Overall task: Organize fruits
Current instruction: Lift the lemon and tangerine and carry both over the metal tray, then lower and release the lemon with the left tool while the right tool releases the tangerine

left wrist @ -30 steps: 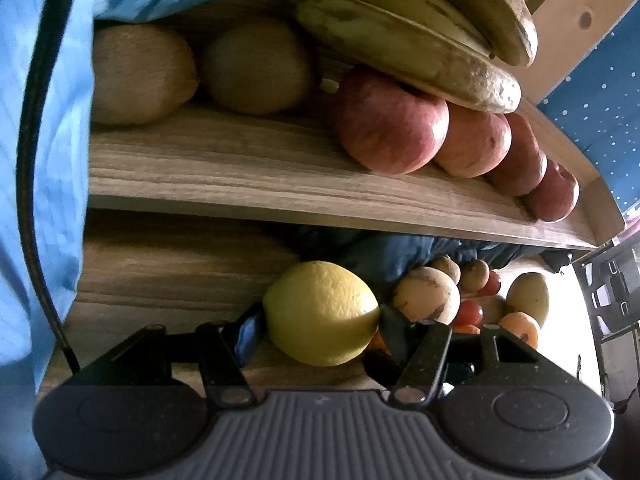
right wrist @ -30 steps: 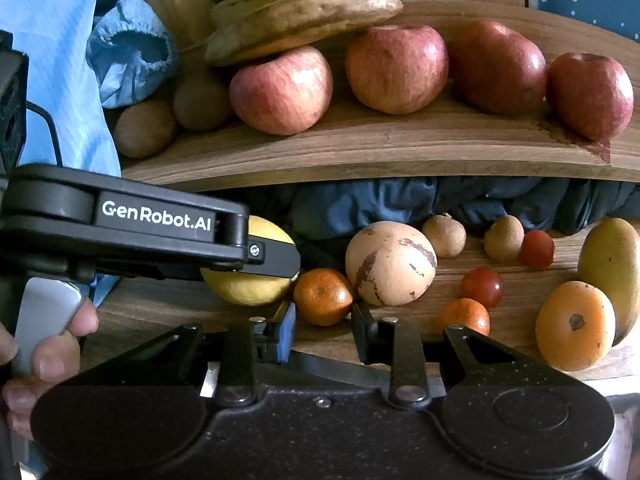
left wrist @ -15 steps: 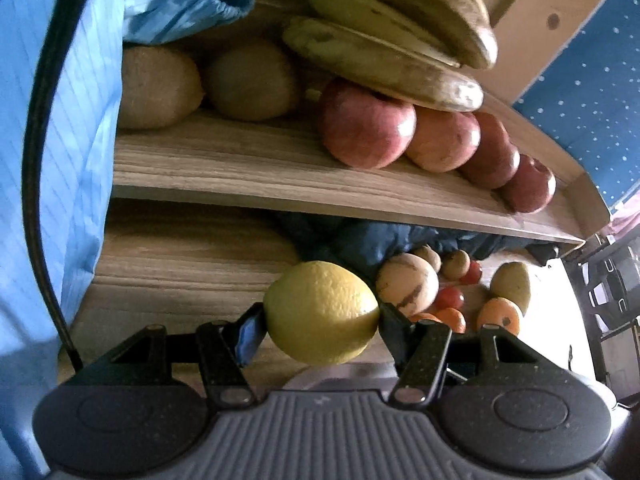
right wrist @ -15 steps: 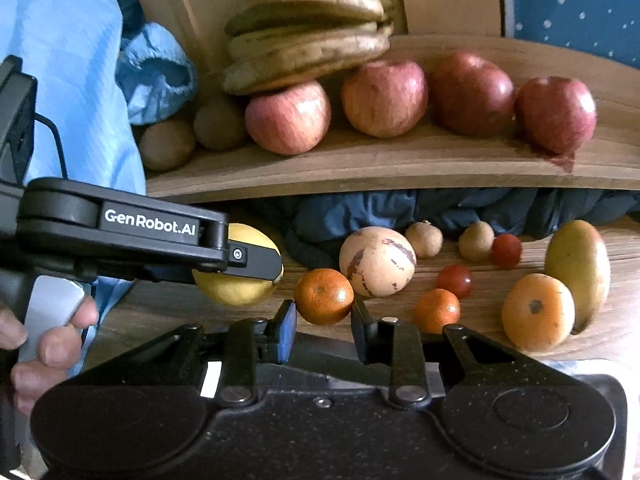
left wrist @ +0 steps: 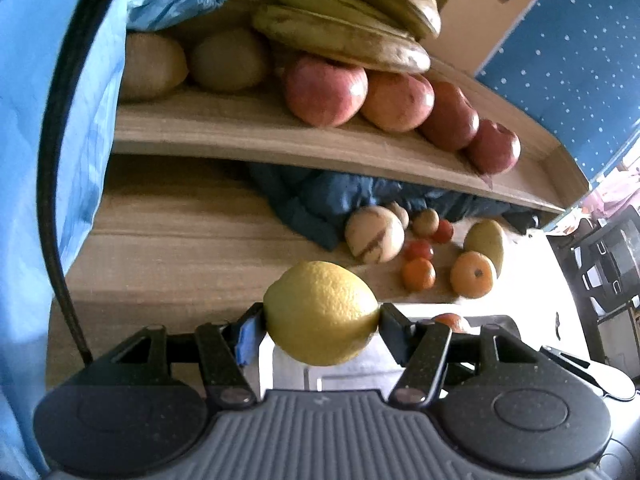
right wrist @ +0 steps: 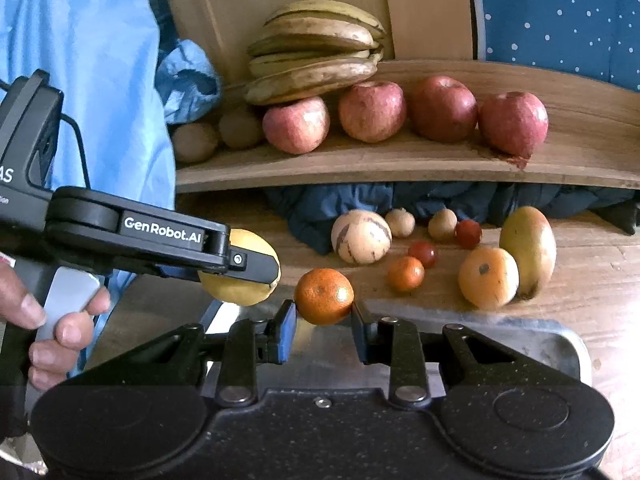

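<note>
My left gripper (left wrist: 321,324) is shut on a yellow lemon (left wrist: 321,312) and holds it in the air in front of the lower shelf. The right wrist view shows that gripper from the side with the lemon (right wrist: 240,288) in it. My right gripper (right wrist: 324,314) is shut on a small orange mandarin (right wrist: 324,296), held above a metal tray (right wrist: 552,344). Loose fruit lies on the lower shelf: a striped pale melon (right wrist: 361,237), a mango (right wrist: 528,248), an orange (right wrist: 488,278), a mandarin (right wrist: 405,274) and small tomatoes (right wrist: 424,253).
The upper shelf (right wrist: 400,164) holds several red apples (right wrist: 372,111), bananas (right wrist: 312,60) and two kiwis (right wrist: 240,130). A dark blue cloth (right wrist: 440,198) lies at the back of the lower shelf. A person in light blue (right wrist: 80,80) stands at the left.
Both grippers have pulled back from the shelves with their fruit; the mandarin has left the lower shelf. The shelves look farther away and the metal tray has come into view below.
</note>
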`<state>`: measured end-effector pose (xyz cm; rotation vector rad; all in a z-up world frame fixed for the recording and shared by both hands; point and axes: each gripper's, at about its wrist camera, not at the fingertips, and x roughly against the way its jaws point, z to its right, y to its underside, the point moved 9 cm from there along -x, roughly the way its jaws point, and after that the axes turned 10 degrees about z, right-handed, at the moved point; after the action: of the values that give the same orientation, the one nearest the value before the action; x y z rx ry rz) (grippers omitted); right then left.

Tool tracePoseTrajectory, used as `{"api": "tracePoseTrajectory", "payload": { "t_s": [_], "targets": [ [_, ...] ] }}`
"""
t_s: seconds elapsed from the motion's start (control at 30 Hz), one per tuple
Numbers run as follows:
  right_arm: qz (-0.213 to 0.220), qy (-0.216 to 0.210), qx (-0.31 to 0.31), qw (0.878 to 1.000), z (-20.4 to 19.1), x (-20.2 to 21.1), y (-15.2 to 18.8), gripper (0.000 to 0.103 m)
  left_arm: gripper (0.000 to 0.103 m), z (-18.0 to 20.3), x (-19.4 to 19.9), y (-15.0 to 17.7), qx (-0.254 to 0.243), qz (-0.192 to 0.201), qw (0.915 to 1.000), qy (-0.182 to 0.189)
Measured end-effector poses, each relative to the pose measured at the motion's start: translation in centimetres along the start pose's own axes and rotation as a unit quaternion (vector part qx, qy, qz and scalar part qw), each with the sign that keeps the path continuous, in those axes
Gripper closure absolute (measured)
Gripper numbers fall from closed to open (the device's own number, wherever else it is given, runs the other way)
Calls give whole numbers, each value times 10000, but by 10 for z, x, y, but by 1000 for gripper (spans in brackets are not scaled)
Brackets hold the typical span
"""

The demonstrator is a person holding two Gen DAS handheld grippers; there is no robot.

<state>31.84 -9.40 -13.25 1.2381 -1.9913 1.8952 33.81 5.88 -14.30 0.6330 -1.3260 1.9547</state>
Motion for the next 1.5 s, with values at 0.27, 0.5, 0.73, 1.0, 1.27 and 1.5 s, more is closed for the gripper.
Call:
{"api": "tracePoseTrajectory", "payload": {
  "t_s": [0.27, 0.5, 0.73, 1.0, 1.27, 1.5],
  "targets": [
    [-152, -244, 180, 9994, 2, 23, 20, 72, 38, 0, 10, 24, -11, -50, 10000, -66],
    [-550, -592, 415, 9959, 0, 34, 46, 72, 38, 3, 16, 47, 25, -148, 9998, -151],
    [-854, -928, 650, 9899, -12, 40, 73, 72, 38, 4, 25, 67, 90, -209, 9994, -261],
    [-1027, -1214, 845, 9837, -24, 48, 91, 72, 38, 3, 36, 83, 150, -204, 9990, -362],
    [-1132, -1306, 941, 9804, -28, 53, 100, 72, 38, 3, 44, 93, 183, -179, 9988, -422],
    [-1179, -1291, 1013, 9794, -29, 55, 104, 71, 38, 1, 48, 99, 220, -132, 9986, -472]
  ]
}}
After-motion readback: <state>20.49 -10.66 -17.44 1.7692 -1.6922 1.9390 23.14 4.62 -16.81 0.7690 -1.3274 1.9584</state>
